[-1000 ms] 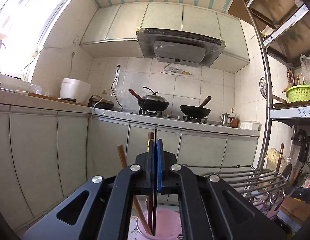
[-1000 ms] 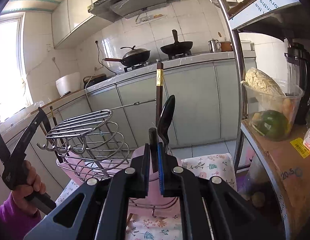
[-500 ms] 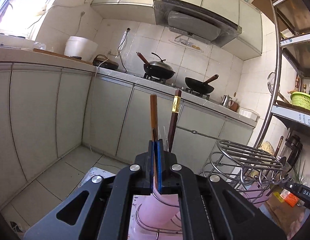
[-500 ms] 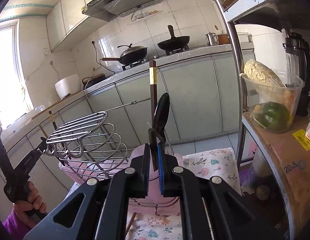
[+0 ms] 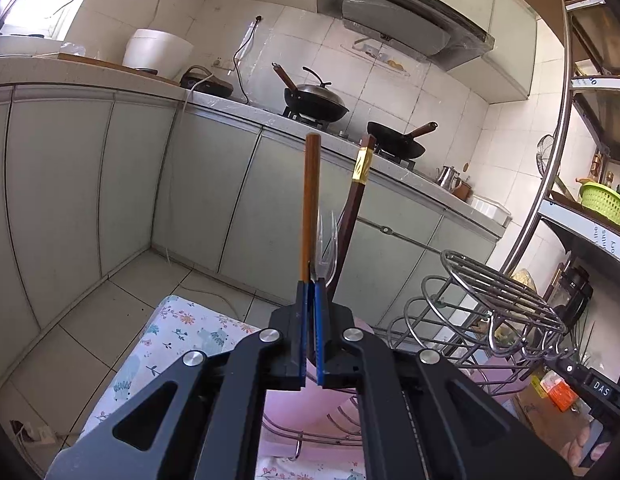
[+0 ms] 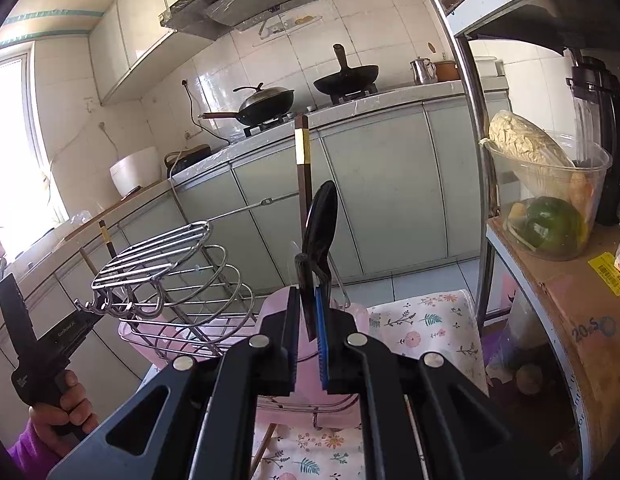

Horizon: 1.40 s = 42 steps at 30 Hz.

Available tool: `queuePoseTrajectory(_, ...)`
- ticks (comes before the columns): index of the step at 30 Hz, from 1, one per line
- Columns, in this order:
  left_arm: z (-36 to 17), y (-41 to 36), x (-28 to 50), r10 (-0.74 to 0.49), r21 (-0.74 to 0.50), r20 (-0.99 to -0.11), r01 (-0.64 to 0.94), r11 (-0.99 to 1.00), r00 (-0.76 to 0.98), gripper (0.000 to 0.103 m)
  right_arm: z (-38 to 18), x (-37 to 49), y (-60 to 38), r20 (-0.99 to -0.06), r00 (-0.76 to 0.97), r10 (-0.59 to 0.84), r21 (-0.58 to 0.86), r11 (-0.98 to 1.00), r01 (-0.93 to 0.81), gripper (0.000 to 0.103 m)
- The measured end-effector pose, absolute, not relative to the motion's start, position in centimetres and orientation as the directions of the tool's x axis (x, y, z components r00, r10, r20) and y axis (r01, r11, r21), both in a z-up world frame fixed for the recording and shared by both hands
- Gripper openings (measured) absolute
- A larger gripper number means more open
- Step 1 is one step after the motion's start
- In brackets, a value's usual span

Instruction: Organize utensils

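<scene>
Daylight pours in from a window [image 6: 8, 152] far left of the right gripper [image 6: 308, 320], blown out to plain white. In the left wrist view the same glare whitens the upper left corner. Wall tiles [image 5: 341, 72] behind the hob shine with reflections. Both views bend straight lines strongly toward dark, vignetted corners. The near black gripper arms are slightly soft; the cabinets [image 6: 381, 184] look sharp and evenly lit.

Light brown chopstick [image 5: 311, 204] stands upright over the pink holder [image 5: 306, 408], with a dark chopstick with a gold band [image 5: 355, 208] leaning just beside it. Black spoon [image 6: 319, 232] pokes up over the same holder, bowl end up.
</scene>
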State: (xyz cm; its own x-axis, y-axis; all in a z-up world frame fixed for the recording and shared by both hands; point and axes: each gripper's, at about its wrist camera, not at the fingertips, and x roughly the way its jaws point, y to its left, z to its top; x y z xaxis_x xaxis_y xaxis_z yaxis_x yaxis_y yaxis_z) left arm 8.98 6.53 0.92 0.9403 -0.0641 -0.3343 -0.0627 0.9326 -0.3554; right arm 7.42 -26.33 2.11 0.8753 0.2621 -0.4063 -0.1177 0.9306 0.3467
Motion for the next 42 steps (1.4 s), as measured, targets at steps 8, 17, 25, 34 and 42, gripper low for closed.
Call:
queuePoseTrajectory(8,0.6,6.9,9.2,-0.069,-0.367,-0.384,-0.084,0.926,0.921,0.029,1.5,7.4,-26.1,-0.437,0.854,0.284,0.36,0.925,-0.124,0.011)
queuePoseTrajectory(17,0.6,7.4,8.5,-0.073,-0.379,-0.4,-0.092,0.921,0.914,0.036,1.1,6.4,-26.3,-0.441,0.85,0.287,0.369,0.922,-0.12,0.023)
queuePoseTrajectory(25,0.3,7.8,6.7,-0.078,-0.365,-0.431,-0.095,0.926,0.899,0.036,-0.1,4.8,-26.2,-0.481,0.823,0.301,0.38,0.918,-0.114,0.024)
queuePoseTrajectory(34,-2.1,6.0,5.0,-0.16,-0.311,-0.55,-0.023,0.95,0.819,0.036,-3.8,3.8,-25.0,-0.578,0.731,0.362,0.42,0.9,-0.114,0.024)
queuePoseTrajectory(42,-6.1,2.6,5.0,-0.266,-0.301,-0.689,0.068,0.951,0.674,0.036,-6.8,3.6,-23.9,-0.641,0.641,0.422,0.467,0.877,-0.11,0.024)
